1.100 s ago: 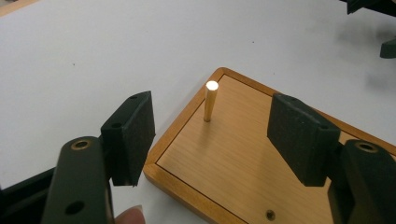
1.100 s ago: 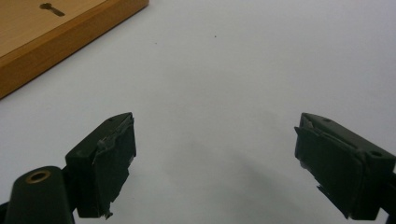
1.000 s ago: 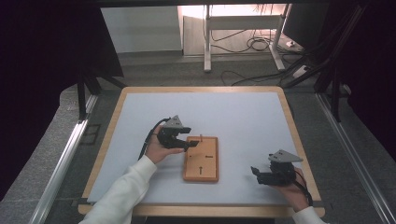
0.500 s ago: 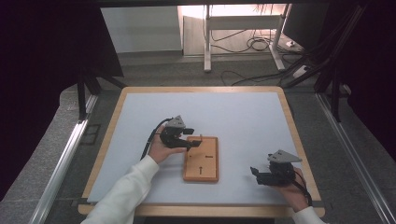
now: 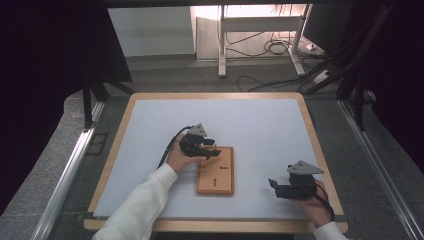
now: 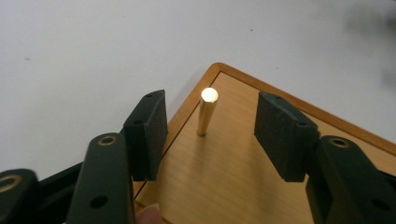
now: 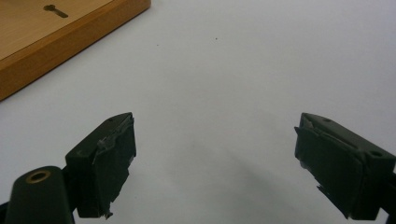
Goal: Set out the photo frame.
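Observation:
A wooden board (image 5: 216,175) lies on the white table top, a little right of centre. Near one corner of it a short brass peg (image 6: 206,112) stands upright. My left gripper (image 5: 214,151) reaches over the board's upper left corner, held by a hand in a white sleeve. In the left gripper view this gripper (image 6: 215,129) has the peg between its pads. Its jaws have just been closing, but a gap shows on both sides of the peg. My right gripper (image 5: 272,186) rests low over the table near the front right, and its jaws (image 7: 215,158) stand wide open over bare white surface.
The board carries a black arrow mark (image 5: 215,182) and a keyhole-shaped slot (image 7: 56,10). A wooden rim (image 5: 310,130) frames the white table top. Cables and desk legs (image 5: 222,40) lie on the floor beyond the far edge.
My left gripper has moved right and slightly down over the board's corner, and its jaws have narrowed. The right gripper has stayed where it was.

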Demonstrator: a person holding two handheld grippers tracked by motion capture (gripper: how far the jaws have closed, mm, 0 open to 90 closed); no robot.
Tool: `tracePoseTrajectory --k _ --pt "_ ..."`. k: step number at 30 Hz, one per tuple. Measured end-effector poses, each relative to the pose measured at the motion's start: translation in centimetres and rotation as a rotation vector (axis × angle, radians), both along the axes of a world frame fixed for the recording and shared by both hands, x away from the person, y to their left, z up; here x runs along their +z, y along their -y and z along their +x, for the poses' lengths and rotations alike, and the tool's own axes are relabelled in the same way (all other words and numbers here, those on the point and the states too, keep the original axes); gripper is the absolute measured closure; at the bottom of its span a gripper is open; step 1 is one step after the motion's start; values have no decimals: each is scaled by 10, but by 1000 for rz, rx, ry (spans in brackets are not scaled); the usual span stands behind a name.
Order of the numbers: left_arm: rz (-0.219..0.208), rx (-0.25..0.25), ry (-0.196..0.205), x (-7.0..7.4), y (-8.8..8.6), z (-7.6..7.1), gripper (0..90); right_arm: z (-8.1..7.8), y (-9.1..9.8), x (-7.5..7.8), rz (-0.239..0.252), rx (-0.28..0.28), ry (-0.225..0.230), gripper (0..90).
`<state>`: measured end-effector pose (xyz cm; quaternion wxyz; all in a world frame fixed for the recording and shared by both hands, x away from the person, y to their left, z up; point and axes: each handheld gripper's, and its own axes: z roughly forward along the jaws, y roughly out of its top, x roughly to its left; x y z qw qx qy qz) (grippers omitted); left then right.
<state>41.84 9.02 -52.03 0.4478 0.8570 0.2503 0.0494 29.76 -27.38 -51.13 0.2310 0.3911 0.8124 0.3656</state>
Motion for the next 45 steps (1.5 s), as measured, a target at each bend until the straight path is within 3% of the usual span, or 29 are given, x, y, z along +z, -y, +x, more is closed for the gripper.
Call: tracePoseTrajectory --k 6,9,15,19,26,30,33,45 --pt "8 -8 2 -6 3 2 534 0 1 0 1 -2 -1 130" --pt "13 -19 7 -7 4 2 710 0 1 0 1 -4 0 130" --pt "6 -7 9 -7 2 4 811 0 0 0 -5 0 0 130" --pt "-20 -1 3 -7 3 5 808 0 0 -1 -5 1 -2 130" --pt "8 0 4 -5 3 5 834 -1 -3 1 -1 11 1 131" --pt "9 -4 -14 -5 4 7 835 -5 -9 5 2 46 1 132" --pt "23 -5 -33 -2 5 8 834 -11 -24 12 -14 111 13 133" --pt "17 -4 -95 0 5 13 825 -20 -55 16 -39 224 54 133"
